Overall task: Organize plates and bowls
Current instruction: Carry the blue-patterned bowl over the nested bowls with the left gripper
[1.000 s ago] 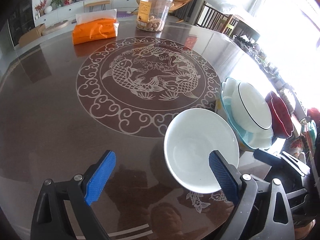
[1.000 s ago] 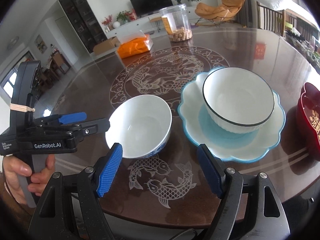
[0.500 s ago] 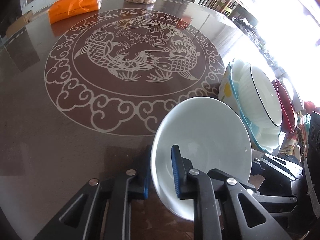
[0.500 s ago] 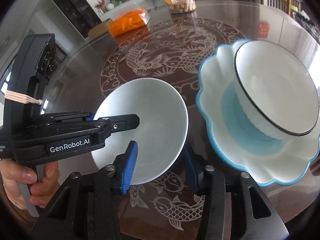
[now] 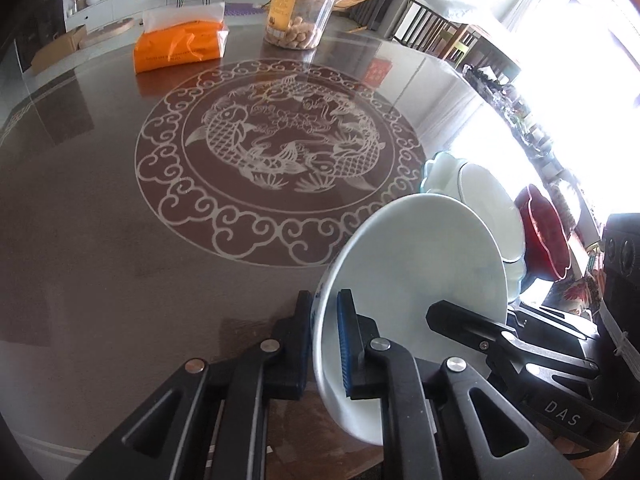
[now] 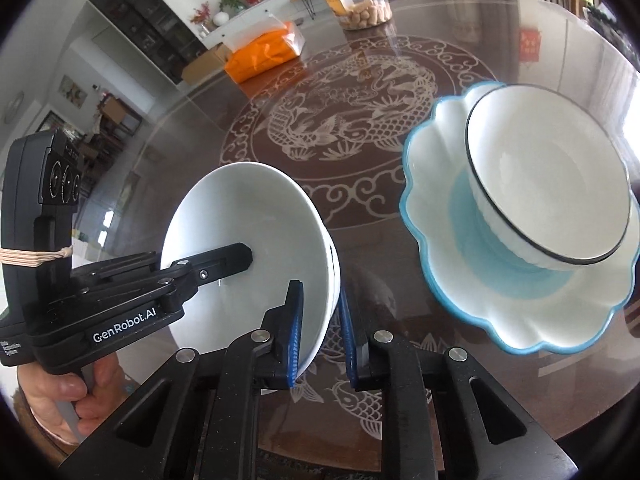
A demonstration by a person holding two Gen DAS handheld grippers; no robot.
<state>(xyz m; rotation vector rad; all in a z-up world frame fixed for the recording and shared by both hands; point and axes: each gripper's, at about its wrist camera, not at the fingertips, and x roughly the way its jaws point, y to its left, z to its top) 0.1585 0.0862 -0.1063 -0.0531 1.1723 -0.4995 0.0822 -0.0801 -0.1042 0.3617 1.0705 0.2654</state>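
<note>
1. In the left wrist view, we see our left gripper (image 5: 325, 344) at the bottom centre of the frame, its blue pads pinching the near rim of the white bowl (image 5: 416, 264); the jaws have just been closing, and the rim sits between them
2. The white bowl fills the lower right of that frame, tilted so that its inside faces up and to the left
3. In the right wrist view, our right gripper (image 6: 321, 334) stands at the bottom centre, clamped on the other side of the same white bowl (image 6: 248, 240); its jaws have just been closing too, with the bowl's wall between the pads
4. There the bowl lies left of centre, tipped on its side with its opening toward the left edge of the frame
5. The left gripper (image 6: 224, 262) reaches into the bowl from the lower left of the right wrist view, and a hand (image 6: 68, 396) holds its handle in the bottom left corner
6. To the right in that view, a scalloped plate with a blue rim (image 6: 520, 312) sits on the table (image 6: 440, 56), and a black-rimmed white bowl (image 6: 548, 184) stands in it
7. In the left wrist view, a red dish (image 5: 544, 236) is at the right edge, beyond the plate
8. An orange packet (image 5: 180, 50) and a clear jar (image 5: 300, 12) stand at the top of the left wrist frame, well apart from the bowls
</note>
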